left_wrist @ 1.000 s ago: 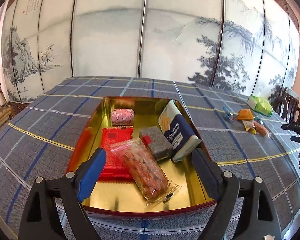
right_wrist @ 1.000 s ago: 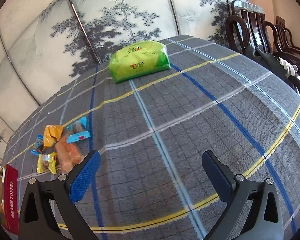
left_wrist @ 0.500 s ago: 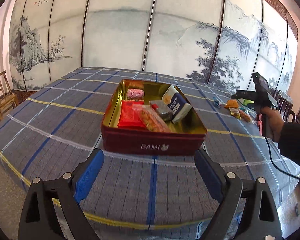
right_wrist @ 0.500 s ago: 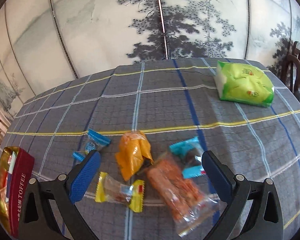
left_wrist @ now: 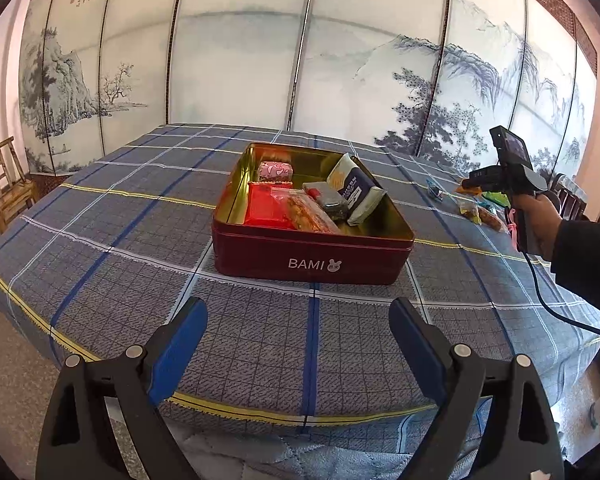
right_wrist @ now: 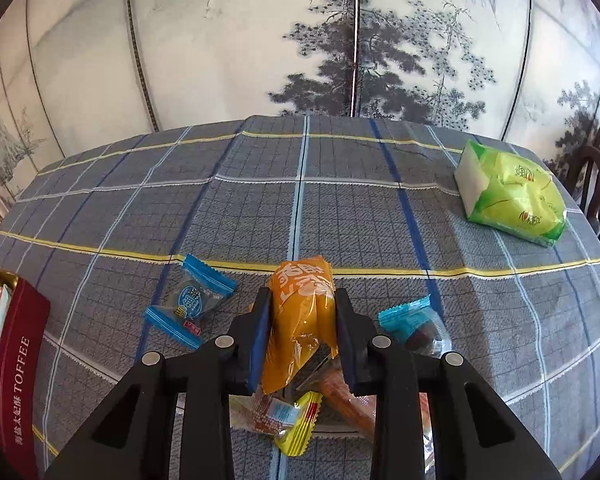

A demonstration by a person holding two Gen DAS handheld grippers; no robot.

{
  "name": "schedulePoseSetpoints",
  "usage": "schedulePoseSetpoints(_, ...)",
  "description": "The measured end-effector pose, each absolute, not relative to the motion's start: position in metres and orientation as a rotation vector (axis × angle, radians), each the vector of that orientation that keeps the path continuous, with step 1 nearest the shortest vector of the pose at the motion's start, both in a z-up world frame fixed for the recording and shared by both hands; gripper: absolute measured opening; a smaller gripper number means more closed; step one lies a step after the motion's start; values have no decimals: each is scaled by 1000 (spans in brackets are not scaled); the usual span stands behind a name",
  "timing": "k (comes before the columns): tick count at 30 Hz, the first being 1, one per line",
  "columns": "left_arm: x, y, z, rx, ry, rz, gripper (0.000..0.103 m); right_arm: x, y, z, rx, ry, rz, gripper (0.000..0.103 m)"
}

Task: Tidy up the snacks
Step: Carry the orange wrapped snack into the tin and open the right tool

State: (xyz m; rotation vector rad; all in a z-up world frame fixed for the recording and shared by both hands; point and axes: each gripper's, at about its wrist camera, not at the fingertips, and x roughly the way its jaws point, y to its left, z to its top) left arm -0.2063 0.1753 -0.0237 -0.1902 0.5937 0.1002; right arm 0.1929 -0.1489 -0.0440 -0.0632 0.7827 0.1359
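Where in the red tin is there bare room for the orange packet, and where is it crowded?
In the red tin the gold floor is bare along the right wall, beside the navy packet, and at the near right corner. The left and middle are crowded: red packet, clear-wrapped bar, dark bar. The right gripper grips the orange packet.

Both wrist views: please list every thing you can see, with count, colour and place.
tin: one, dark red outside, gold inside, on the tablecloth
snacks in the tin: at least five, mixed colours
orange packet: one, between the right pads
blue-wrapped candies: two, either side of the orange packet
green pack: one, far right on the cloth
tablecloth: one, grey-blue check
painted screen: behind the table
left hand-held gripper: open, empty
right hand-held gripper: just closed on the orange packet
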Motion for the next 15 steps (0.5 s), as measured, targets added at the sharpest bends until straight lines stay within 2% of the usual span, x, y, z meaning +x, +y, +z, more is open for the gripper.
schedulePoseSetpoints(15, -220, 164, -25, -166, 598, 93, 90, 150, -102, 17, -154, 666, 66, 31)
